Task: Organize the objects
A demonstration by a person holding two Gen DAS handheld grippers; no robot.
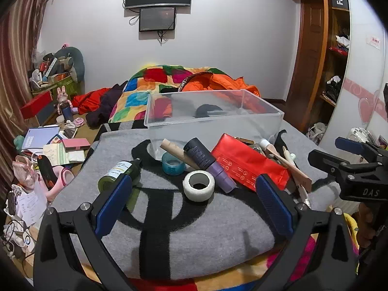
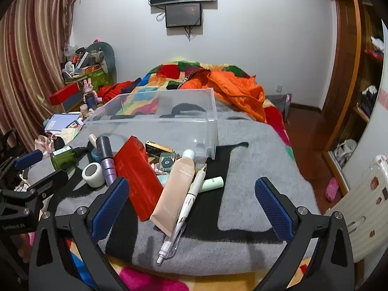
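The clear bin (image 1: 213,111) sat empty beyond both jaws; we judged nothing sorted yet; white tape roll (image 1: 198,186) lay between our left jaws, pen (image 2: 184,208) between our right; both spread apart.

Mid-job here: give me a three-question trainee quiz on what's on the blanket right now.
1. True or false: the clear plastic bin already holds the red box.
2. Multiple choice: in the left wrist view, what lies between the left gripper jaws? A) green bottle B) white tape roll C) pen
3. Fill in: in the right wrist view, the white pen lies against the ____ tube.

Key:
1. False; the red box lies on the grey blanket in front of the bin.
2. B; the white tape roll sits on the blanket between the open jaws, untouched.
3. Beige; the beige tube lies beside the pen, ahead of the open right gripper.
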